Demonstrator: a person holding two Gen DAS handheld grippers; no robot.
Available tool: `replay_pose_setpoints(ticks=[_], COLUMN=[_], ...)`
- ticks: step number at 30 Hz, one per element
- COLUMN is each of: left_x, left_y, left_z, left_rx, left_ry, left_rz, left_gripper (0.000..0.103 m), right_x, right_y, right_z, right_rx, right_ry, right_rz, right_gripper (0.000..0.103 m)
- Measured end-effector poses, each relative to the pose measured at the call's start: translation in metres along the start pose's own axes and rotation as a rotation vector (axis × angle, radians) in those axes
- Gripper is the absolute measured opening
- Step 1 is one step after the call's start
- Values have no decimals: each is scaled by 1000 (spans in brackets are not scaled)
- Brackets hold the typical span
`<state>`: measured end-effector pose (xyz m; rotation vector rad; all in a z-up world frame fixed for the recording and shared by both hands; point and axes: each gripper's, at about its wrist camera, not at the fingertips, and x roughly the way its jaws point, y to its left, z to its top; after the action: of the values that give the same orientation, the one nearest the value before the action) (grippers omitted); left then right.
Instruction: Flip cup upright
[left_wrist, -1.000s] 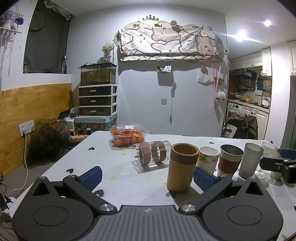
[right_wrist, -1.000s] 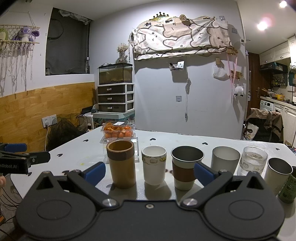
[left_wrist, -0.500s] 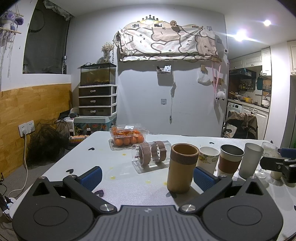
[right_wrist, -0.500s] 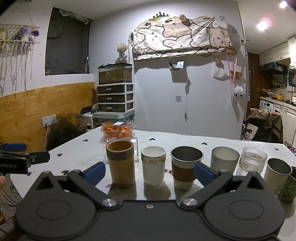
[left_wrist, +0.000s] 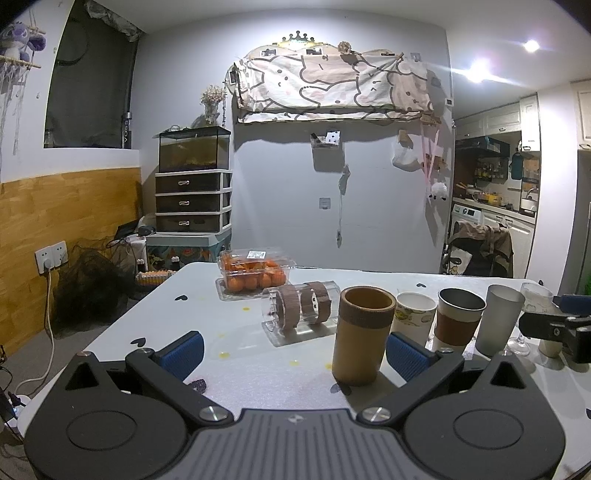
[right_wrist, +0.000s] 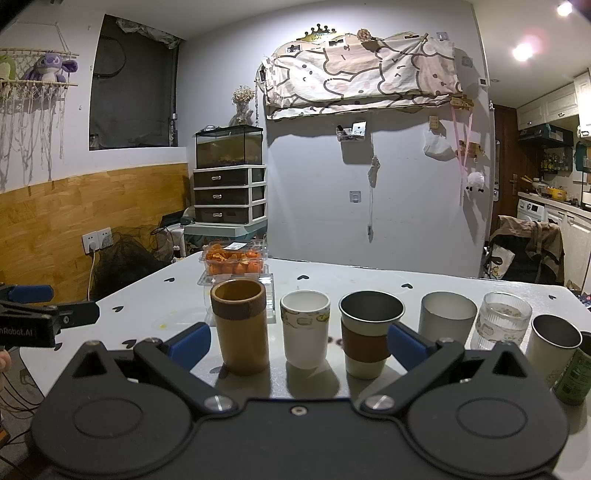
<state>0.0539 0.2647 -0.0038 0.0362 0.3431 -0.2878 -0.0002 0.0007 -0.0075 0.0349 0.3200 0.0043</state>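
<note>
The left claw (left_wrist: 293, 349) is spread wide and holds nothing; its blue pads hang low over the white tabletop (left_wrist: 177, 317). The right claw (right_wrist: 299, 341) is likewise wide open and empty, facing a row of cups. All cups in the row stand upright, mouths up, near the tabletop's front edge. From left to right in the right wrist view: the brown cup (right_wrist: 241, 325), the white paper cup (right_wrist: 304, 328), the grey cup with a brown sleeve (right_wrist: 369, 332), the frosted cup (right_wrist: 447, 317), the ribbed glass (right_wrist: 503, 321) and the steel cup (right_wrist: 552, 341). Behind the brown cup a clear cylinder (left_wrist: 301, 308) lies on its side, with a clear box of oranges (left_wrist: 255, 275) farther back.
</note>
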Motion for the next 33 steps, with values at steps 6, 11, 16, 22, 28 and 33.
replay_pose_setpoints(ticks=[6, 11, 16, 22, 28, 33], left_x=[4, 25, 61, 118, 180, 224], left_y=[11, 43, 71, 89, 73, 48], left_z=[4, 11, 20, 29, 31, 44], left_rx=[-11, -89, -188, -284, -300, -130], left_ry=[-23, -19, -29, 36, 102, 94], left_rz=[-10, -4, 47, -27, -104, -99], left_gripper=[103, 103, 99, 87, 76, 78], right_x=[-1, -7, -9, -9, -8, -3], right_y=[0, 0, 5, 8, 13, 13], right_z=[-1, -2, -6, -7, -11, -14], right_rx=[1, 2, -5, -7, -23, -42], right_ry=[-5, -30, -43, -38, -38, -28], right_rz=[-2, -2, -6, 2, 1, -5], right_gripper=[103, 103, 103, 103, 103, 103])
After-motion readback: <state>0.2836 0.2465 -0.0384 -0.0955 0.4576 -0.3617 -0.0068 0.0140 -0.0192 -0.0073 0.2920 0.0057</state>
